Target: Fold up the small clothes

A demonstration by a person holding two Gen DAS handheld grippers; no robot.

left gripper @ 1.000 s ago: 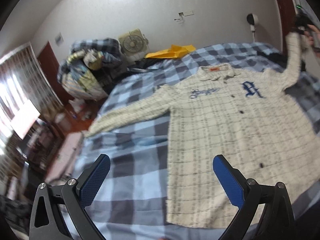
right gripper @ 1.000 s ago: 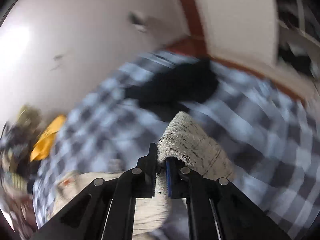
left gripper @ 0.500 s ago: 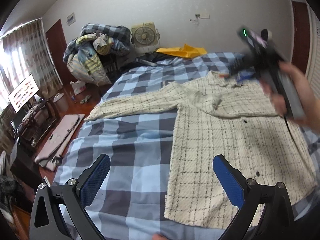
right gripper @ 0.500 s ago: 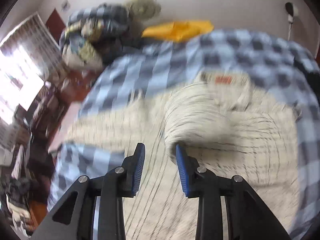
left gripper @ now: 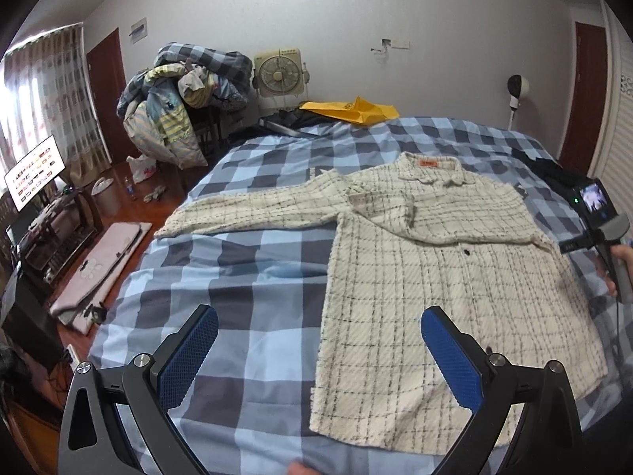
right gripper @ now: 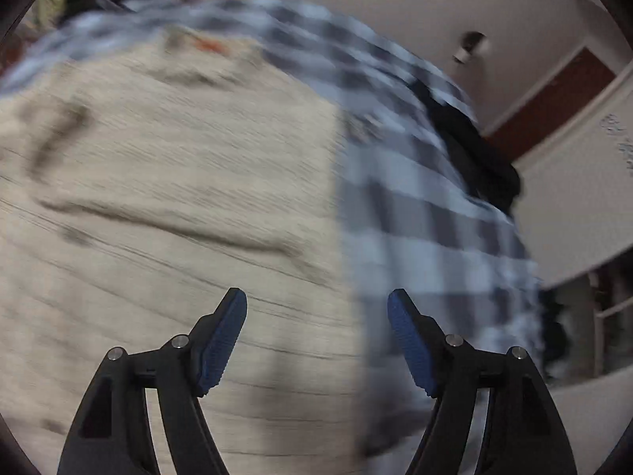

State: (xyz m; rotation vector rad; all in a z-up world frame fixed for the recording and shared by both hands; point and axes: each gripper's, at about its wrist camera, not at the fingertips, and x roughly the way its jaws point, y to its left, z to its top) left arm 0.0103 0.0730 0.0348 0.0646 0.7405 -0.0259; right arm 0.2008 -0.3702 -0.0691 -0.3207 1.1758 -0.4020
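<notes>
A cream plaid button shirt (left gripper: 435, 277) lies flat on the blue checked bed (left gripper: 237, 277). Its right sleeve (left gripper: 391, 209) is folded across the chest; its left sleeve (left gripper: 245, 213) stretches out to the left. My left gripper (left gripper: 316, 352) is open and empty above the bed's near edge, by the shirt's hem. My right gripper (right gripper: 316, 336) is open and empty just over the shirt's right edge (right gripper: 198, 198); that view is blurred. The right gripper's handle (left gripper: 597, 221) shows at the right of the left wrist view.
A heap of bedding and clothes (left gripper: 182, 95), a fan (left gripper: 277, 75) and a yellow bag (left gripper: 352, 109) stand beyond the bed's far side. A dark garment (left gripper: 554, 170) lies at the bed's far right corner. Floor, a pink mat (left gripper: 99, 265) and a monitor (left gripper: 33, 170) are on the left.
My right gripper carried the right sleeve across the chest, let go of it, opened and drew back to the shirt's right side. My left gripper stayed open, the view steadied.
</notes>
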